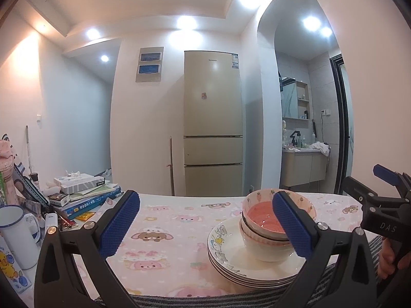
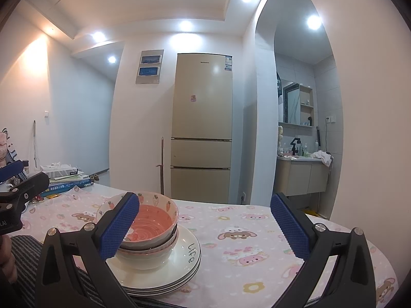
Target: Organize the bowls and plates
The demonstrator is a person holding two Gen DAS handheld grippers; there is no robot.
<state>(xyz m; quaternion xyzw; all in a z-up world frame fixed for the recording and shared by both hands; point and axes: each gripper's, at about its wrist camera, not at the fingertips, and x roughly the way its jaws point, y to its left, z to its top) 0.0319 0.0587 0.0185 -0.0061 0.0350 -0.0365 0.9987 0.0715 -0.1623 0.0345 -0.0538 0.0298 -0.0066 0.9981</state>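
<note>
Both jaws are spread wide and hold nothing: the left hand-held gripper (image 1: 205, 227) and right hand-held gripper (image 2: 204, 227) flank the stack. It looks finished, so back away level without nudging it. The strawberry-print bowl (image 2: 151, 220), pink inside, nests in white bowls (image 2: 147, 255) atop stacked plates (image 2: 179, 269), lower left of the right view, near the desk (image 2: 257, 243) edge.

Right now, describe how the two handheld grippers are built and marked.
Both match: the left gripper and right gripper have black angular frames, silver screw heads at the joints, and long fingers faced with blue textured pads. White lettering "DAS" marks the right gripper's body in the left view. No cables visible.
</note>
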